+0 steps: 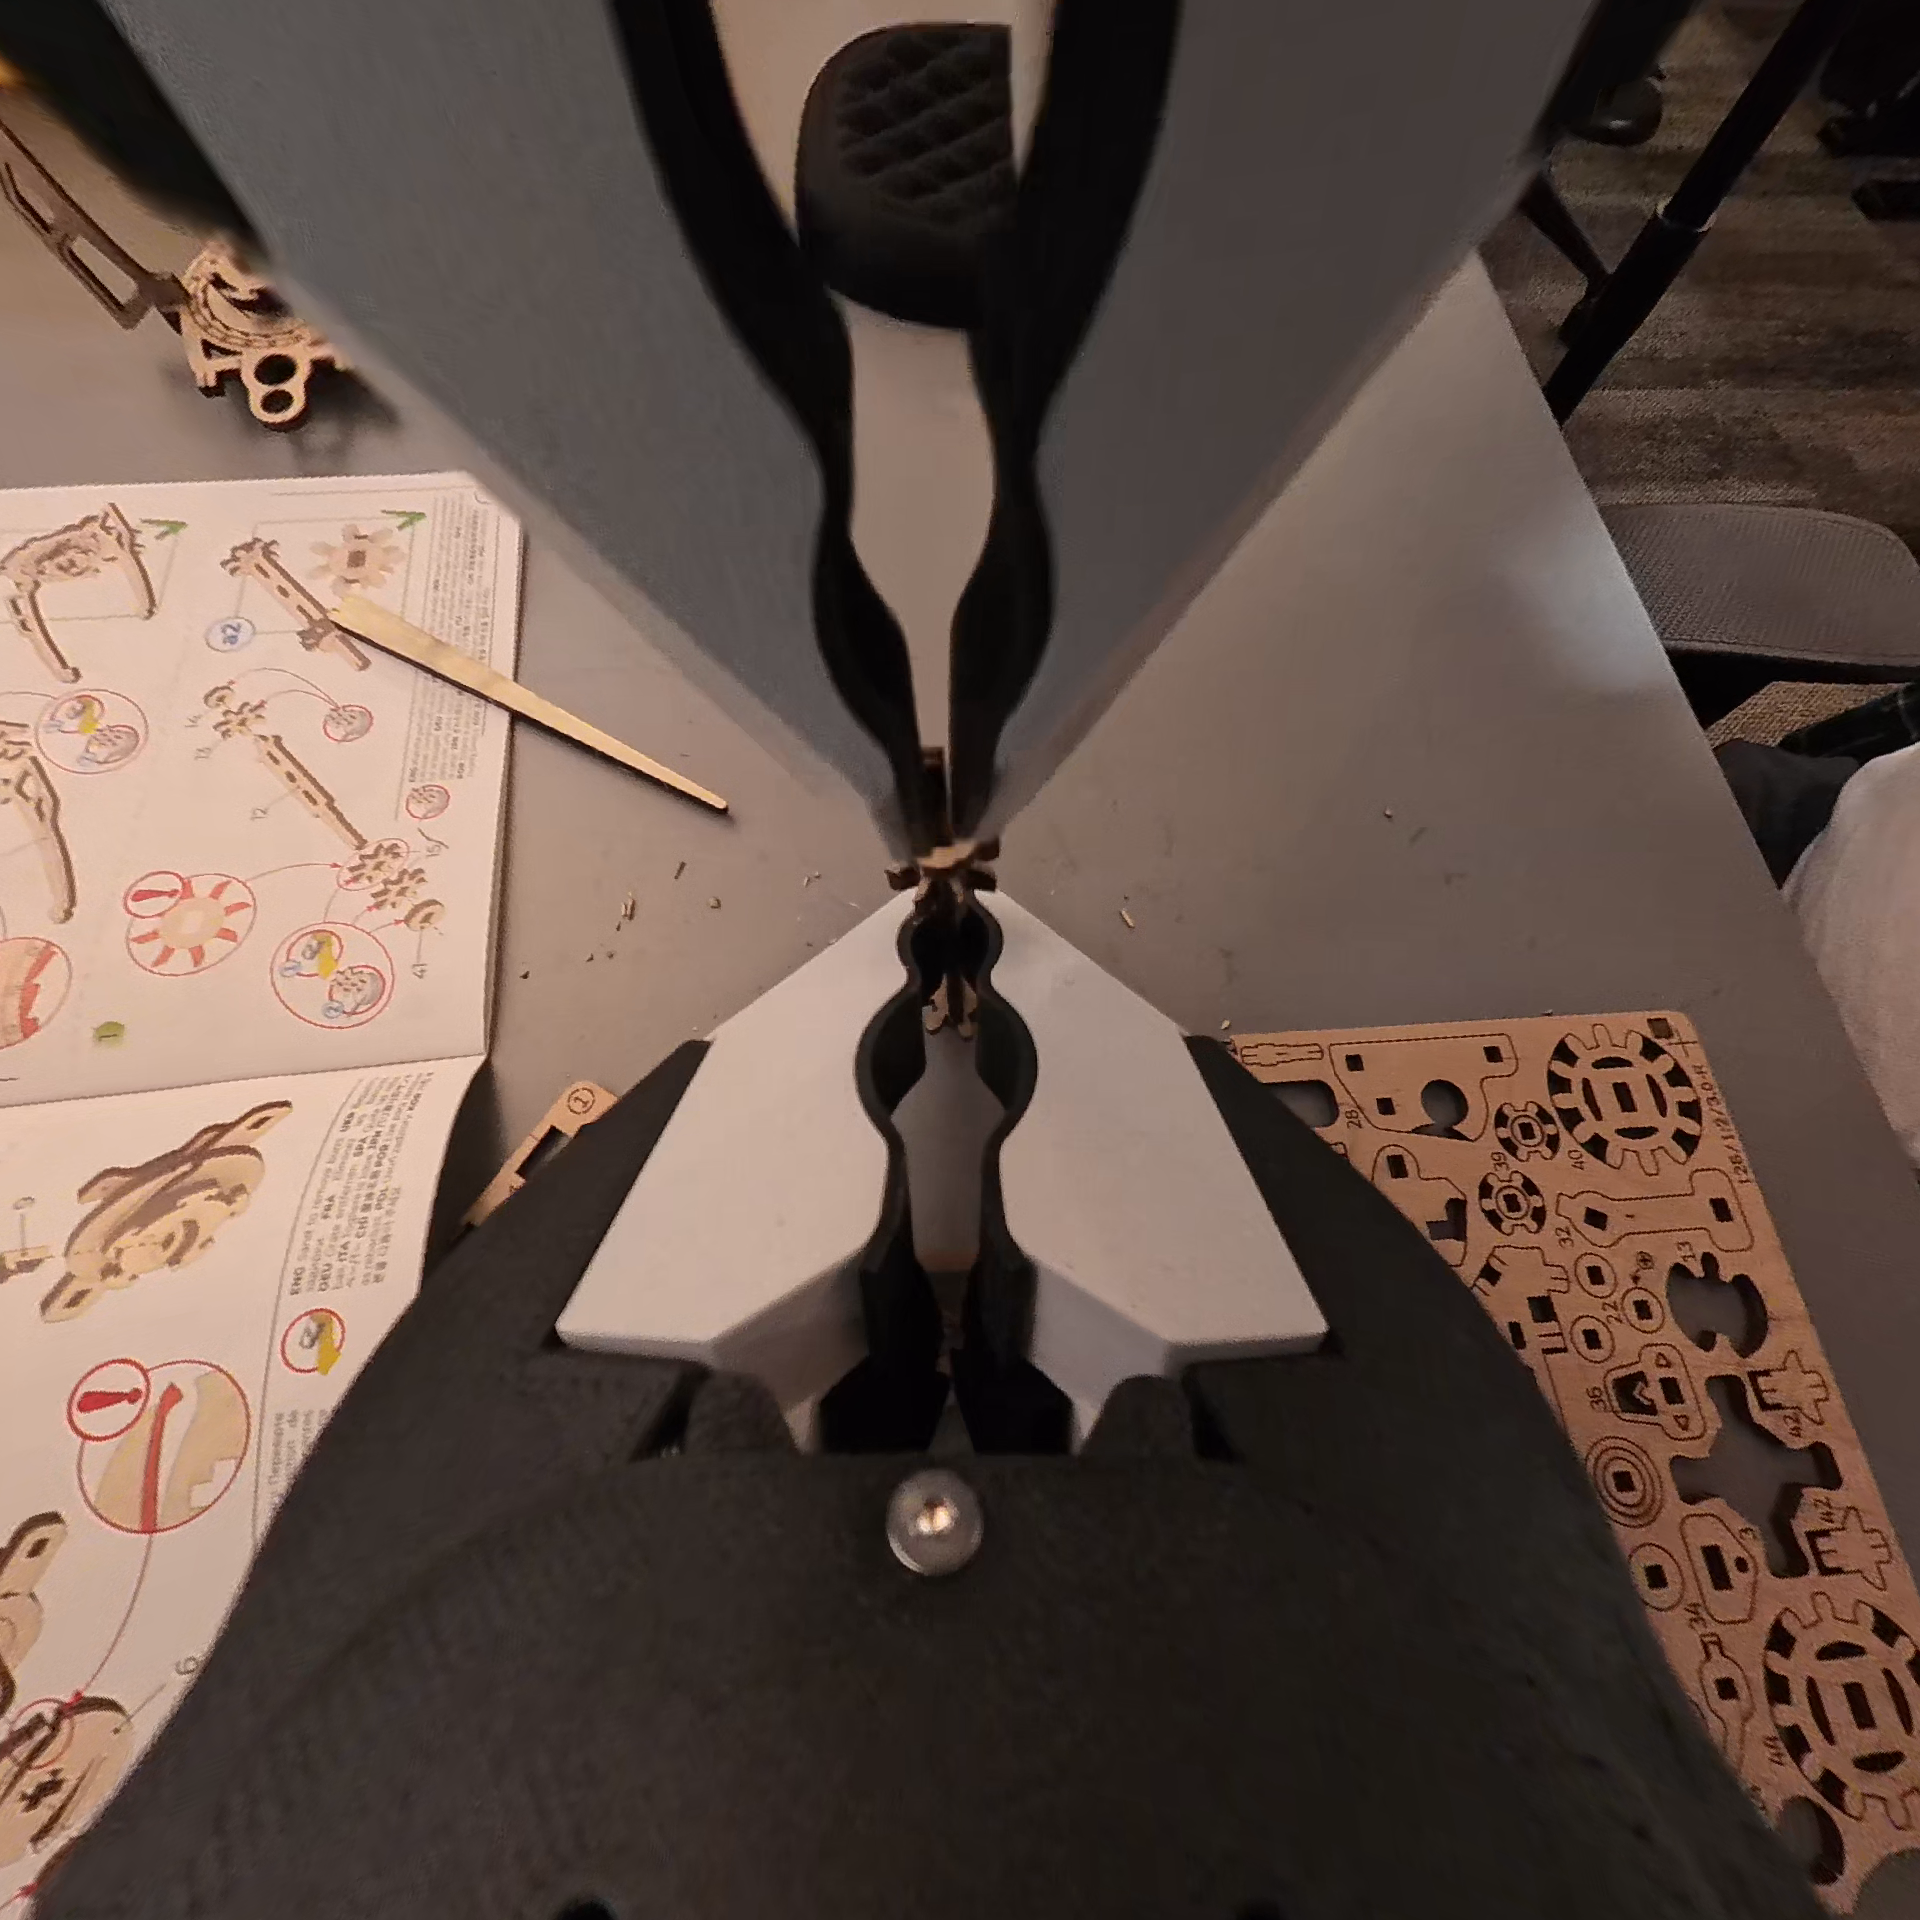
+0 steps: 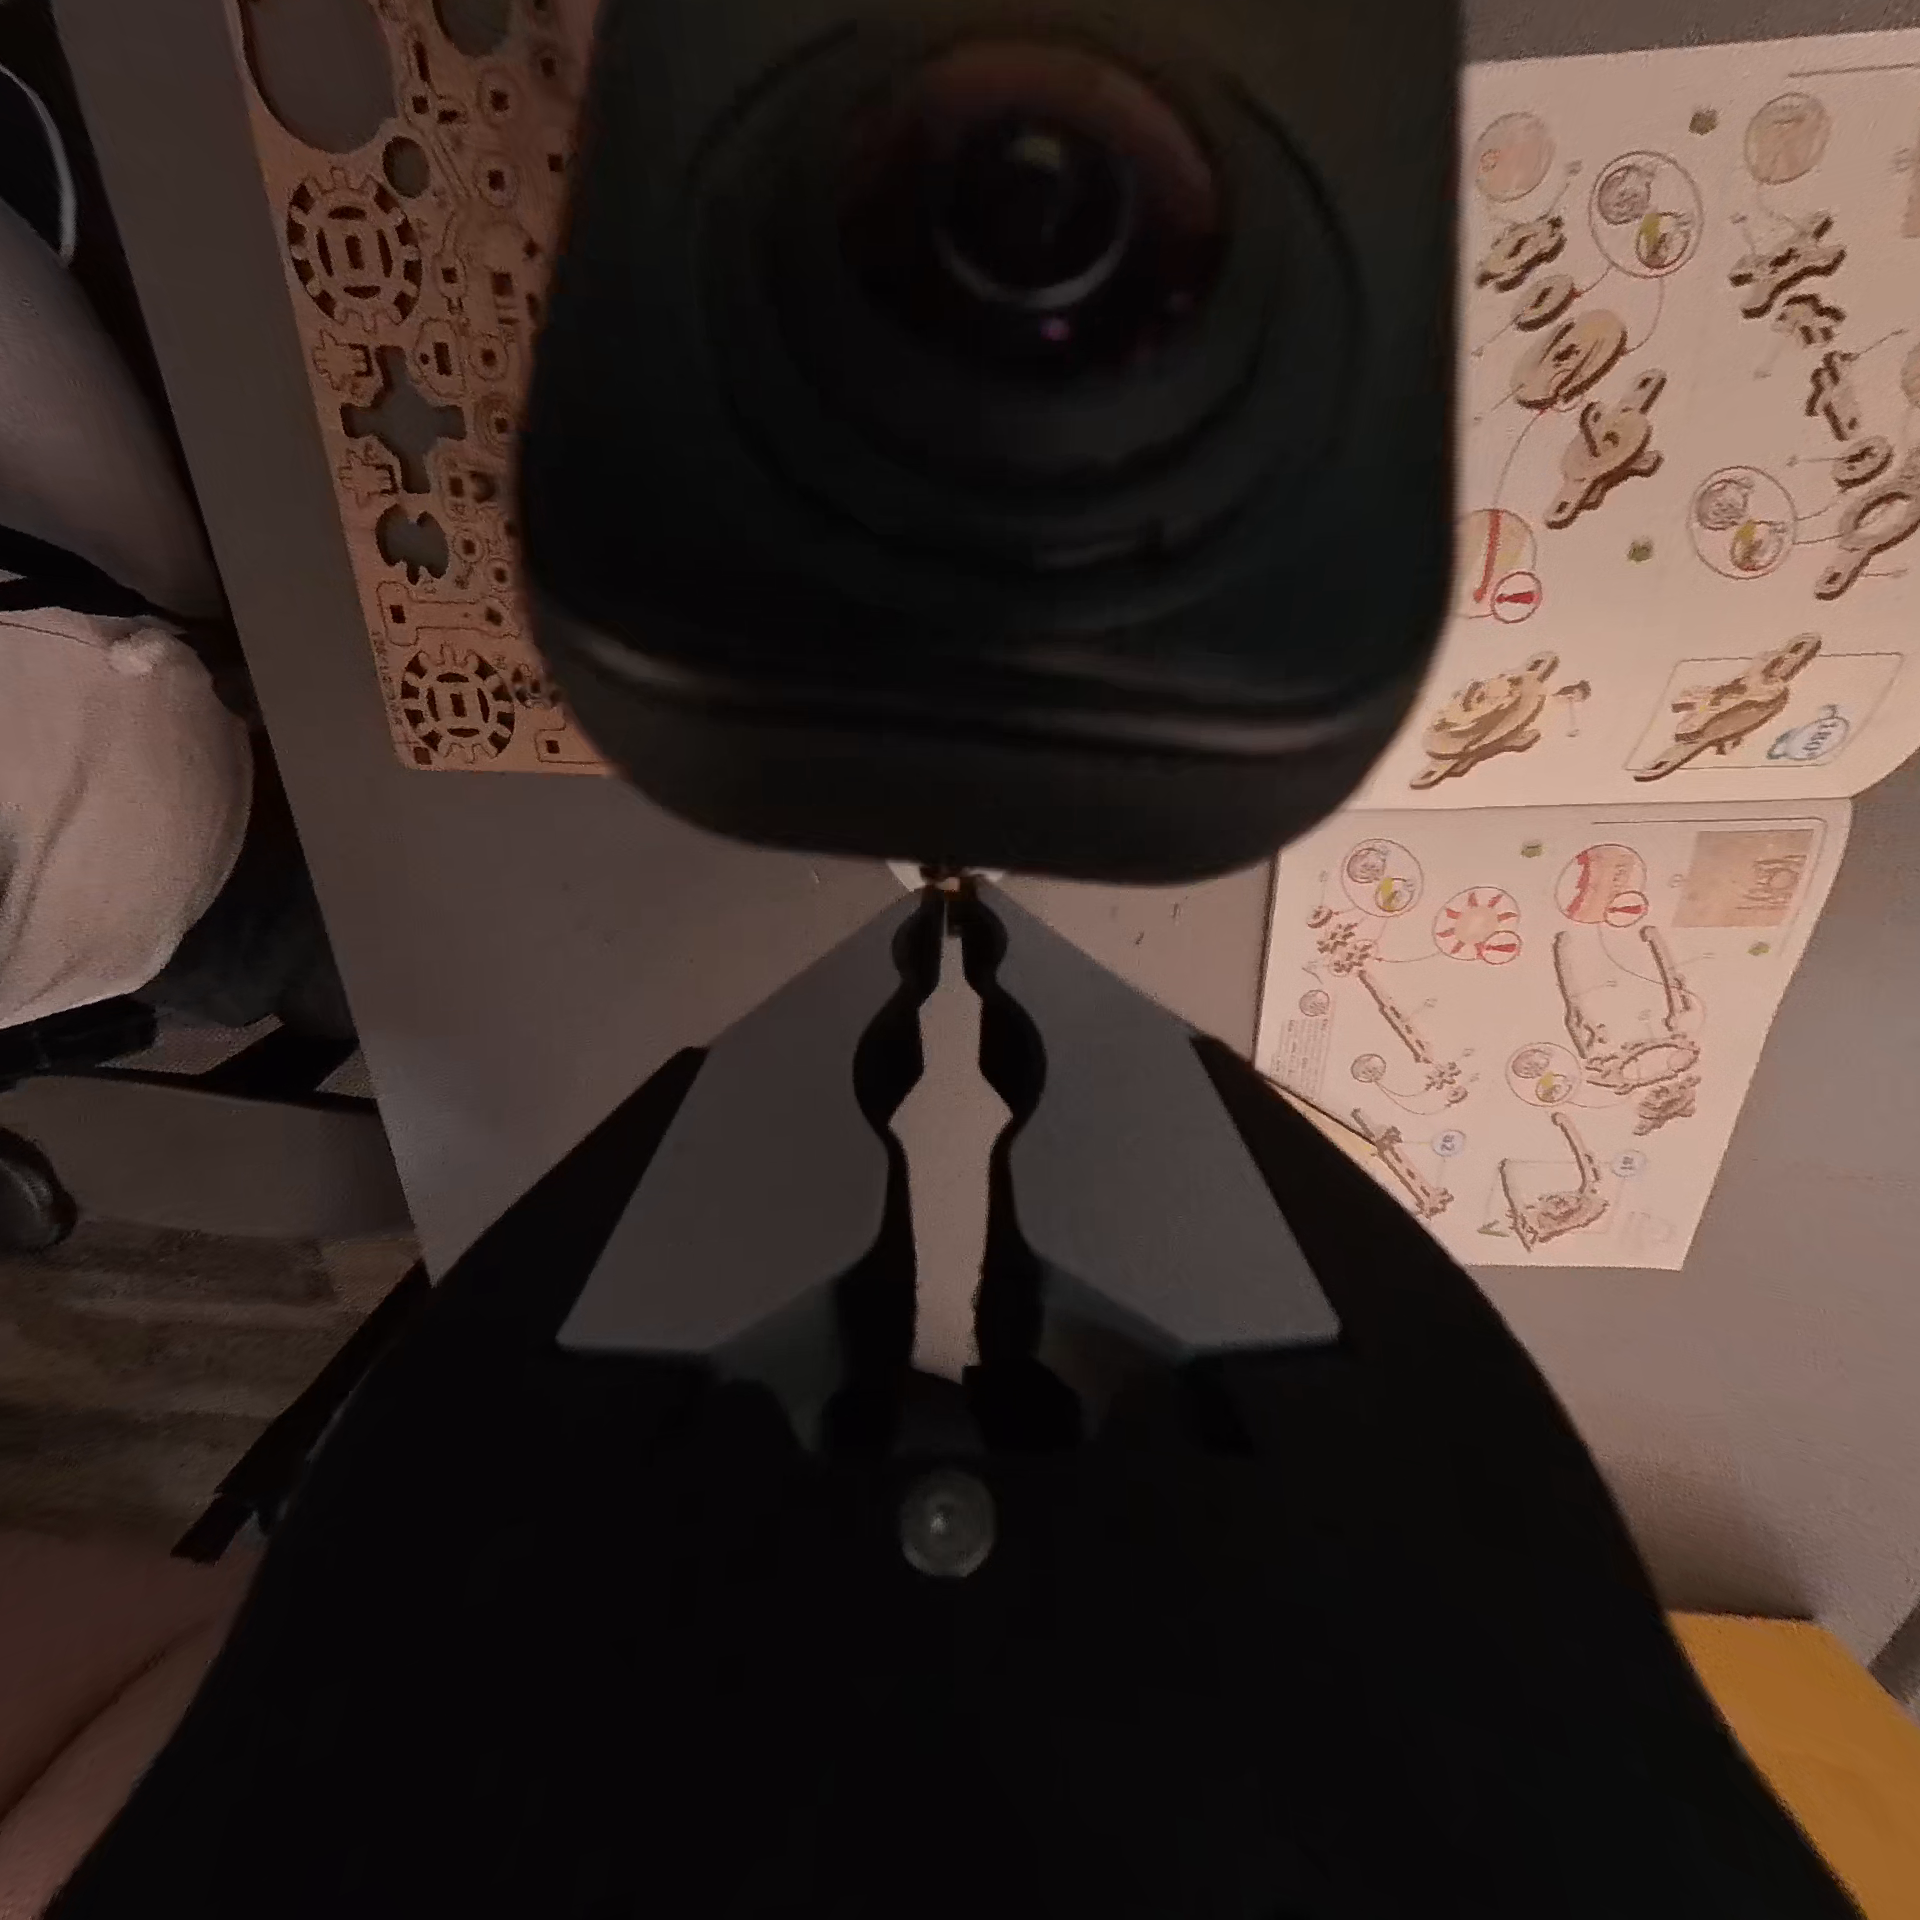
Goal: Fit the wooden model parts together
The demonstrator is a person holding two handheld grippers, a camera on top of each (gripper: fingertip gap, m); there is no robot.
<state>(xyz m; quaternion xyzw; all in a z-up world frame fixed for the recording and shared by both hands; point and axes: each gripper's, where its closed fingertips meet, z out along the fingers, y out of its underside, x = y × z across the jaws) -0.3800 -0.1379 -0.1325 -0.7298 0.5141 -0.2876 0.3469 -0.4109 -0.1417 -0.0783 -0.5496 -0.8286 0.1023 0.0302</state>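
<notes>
We pinch a small wooden gear (image 1: 943,864) with our left gripper (image 1: 943,935); our right gripper (image 1: 940,800), nose to nose at twelve o'clock, pinches its thin shaft (image 1: 932,774). Shaft and fingers share one axis above the bench (image 1: 1299,831).

Looks like an office or hobby workspace to me; a plain grey table (image 1: 1299,727) fills the middle of the left wrist view, with dark patterned carpet (image 1: 1714,343) and black chair legs (image 1: 1683,208) in the upper right; an open instruction booklet (image 1: 260,779) lies at the left, a laser-cut plywood sheet (image 1: 1558,1299) at the lower right, a half-built wooden model (image 1: 239,332) in the upper left; bits of wood debris (image 1: 629,912) dot the tabletop.
</notes>
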